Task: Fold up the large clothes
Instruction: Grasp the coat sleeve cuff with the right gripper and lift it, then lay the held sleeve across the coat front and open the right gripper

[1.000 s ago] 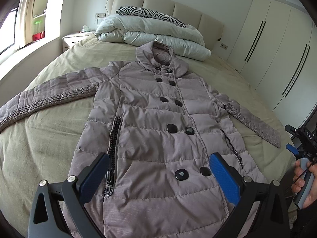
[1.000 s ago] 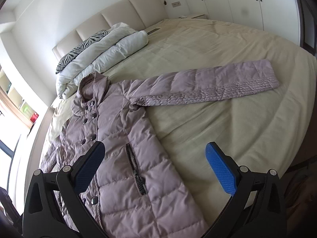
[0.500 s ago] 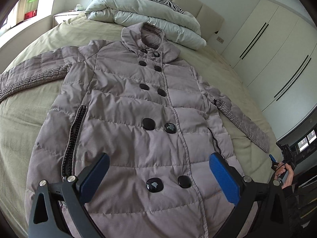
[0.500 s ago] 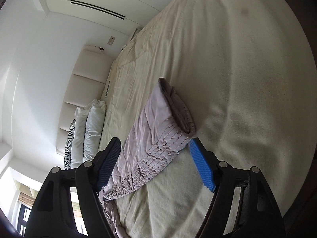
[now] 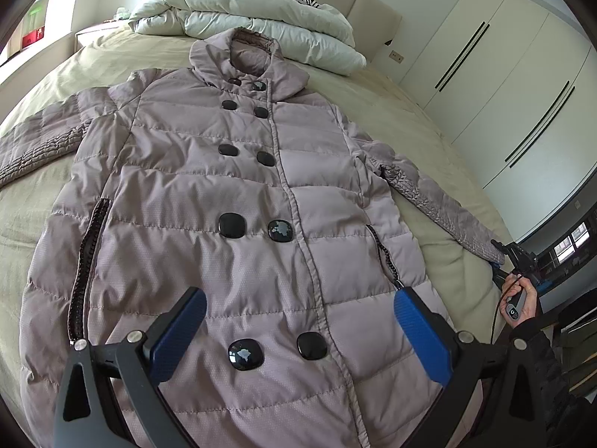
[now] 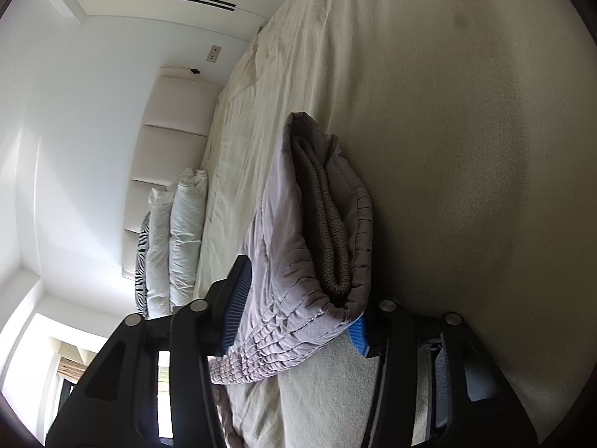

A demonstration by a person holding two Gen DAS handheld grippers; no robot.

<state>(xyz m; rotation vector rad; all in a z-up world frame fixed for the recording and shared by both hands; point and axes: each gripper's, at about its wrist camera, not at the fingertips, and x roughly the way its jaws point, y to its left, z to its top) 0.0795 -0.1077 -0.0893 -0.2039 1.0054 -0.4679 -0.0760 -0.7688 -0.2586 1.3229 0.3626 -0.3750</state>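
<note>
Bed (image 5: 44,201) spreads under both tools. Coat (image 5: 231,194) lies flat, buttons up, just ahead of left gripper (image 5: 298,321), blades wide, empty, hovering. Right gripper (image 6: 298,317) pinches sleeve cuff (image 6: 317,231), likely to fold it inward.

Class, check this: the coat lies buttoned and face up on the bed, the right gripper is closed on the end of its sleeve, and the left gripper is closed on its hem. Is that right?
One error: the left gripper is open, hovering over the coat, as the left wrist view shows. The rest holds: the right gripper is closed on the sleeve end, coat buttoned, face up on the bed.
</note>
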